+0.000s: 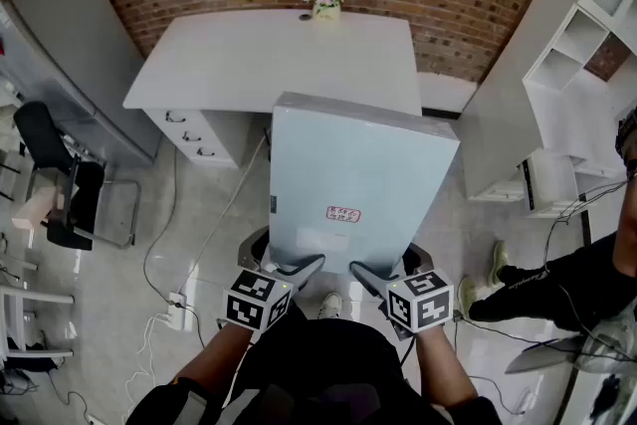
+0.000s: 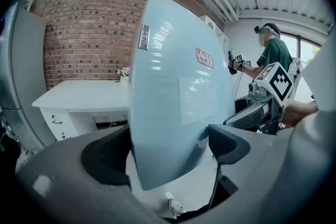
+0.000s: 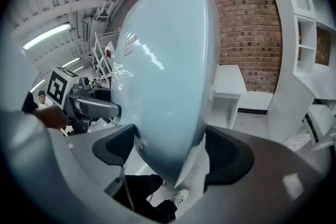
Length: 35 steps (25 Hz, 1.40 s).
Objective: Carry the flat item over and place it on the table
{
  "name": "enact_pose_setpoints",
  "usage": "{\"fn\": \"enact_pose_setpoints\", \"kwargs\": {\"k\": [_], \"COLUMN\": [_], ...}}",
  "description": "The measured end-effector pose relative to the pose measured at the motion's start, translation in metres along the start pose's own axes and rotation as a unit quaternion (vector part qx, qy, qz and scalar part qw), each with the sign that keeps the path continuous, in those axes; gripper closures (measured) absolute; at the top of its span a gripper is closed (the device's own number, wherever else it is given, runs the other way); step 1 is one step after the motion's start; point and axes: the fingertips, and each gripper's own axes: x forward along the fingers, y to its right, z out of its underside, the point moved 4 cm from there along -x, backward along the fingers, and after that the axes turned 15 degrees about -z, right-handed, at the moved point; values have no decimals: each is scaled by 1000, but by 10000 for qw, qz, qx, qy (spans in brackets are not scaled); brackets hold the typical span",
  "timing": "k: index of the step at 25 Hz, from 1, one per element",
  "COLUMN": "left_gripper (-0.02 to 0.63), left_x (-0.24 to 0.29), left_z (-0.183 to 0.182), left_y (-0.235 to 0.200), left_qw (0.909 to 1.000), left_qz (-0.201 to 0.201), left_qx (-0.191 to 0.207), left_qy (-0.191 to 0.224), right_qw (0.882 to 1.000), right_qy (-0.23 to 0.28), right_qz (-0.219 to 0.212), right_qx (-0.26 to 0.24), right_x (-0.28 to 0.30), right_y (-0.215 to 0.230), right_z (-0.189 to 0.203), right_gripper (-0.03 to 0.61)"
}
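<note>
If a foot snags the floor cable [image 1: 175, 302]: it lies left of the person's feet, and a stumble would likely jolt a load carried by one edge only.
Grip of the left gripper [image 1: 302, 266]: clamped on the near edge of the flat item [image 1: 358, 174], jaws spread wide around its thickness. If the pads slide on the glossy wrap, that corner would probably sag and the slab twist.
Approach to the table [image 1: 249, 55]: the white top lies ahead. Brought in too low, the item's far edge could strike the rim or the drawers [image 1: 194, 136] beneath.
Reach toward the flower pot [image 1: 328, 0]: it stands at the table's back edge, so a long push across the top might tip it.
Grip of the right gripper [image 1: 368, 274]: also clenched on the near edge, just beside the other. With both holds so close together, the long far end has leverage to droop or swing.
Swing toward the bystander [image 1: 557, 289]: a person stands at the right, and a turn that way could clip them.
Place of the item: in the air between the carrier and the table, far edge higher, not yet set down.
Left edge of the item: a small silver tag [image 1: 271, 205].
Face of the item: pale blue-grey, rectangular, thick, film-wrapped with bright streaks, rounded corners.
Mark on the face: a red-and-white sticker [image 1: 342, 213] toward the near edge.
</note>
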Motion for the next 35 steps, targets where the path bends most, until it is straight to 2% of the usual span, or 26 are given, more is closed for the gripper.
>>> {"fn": "enact_pose_setpoints", "kwargs": {"k": [13,35], "left_gripper": [146,144], "left_x": [-3,-6], "left_z": [-2,-24], "left_y": [1,17], "left_qw": [10000,9994], "left_qz": [9,30], "left_qx": [11,50], "left_qy": [41,336], "right_qw": [10000,9991], "right_qy": [10,395], "right_qz": [25,103], "right_qx": [-21,-151], "right_x": [-3,-25], "right_y": [-3,0], "right_z": [-2,-16], "right_gripper": [150,141]}}
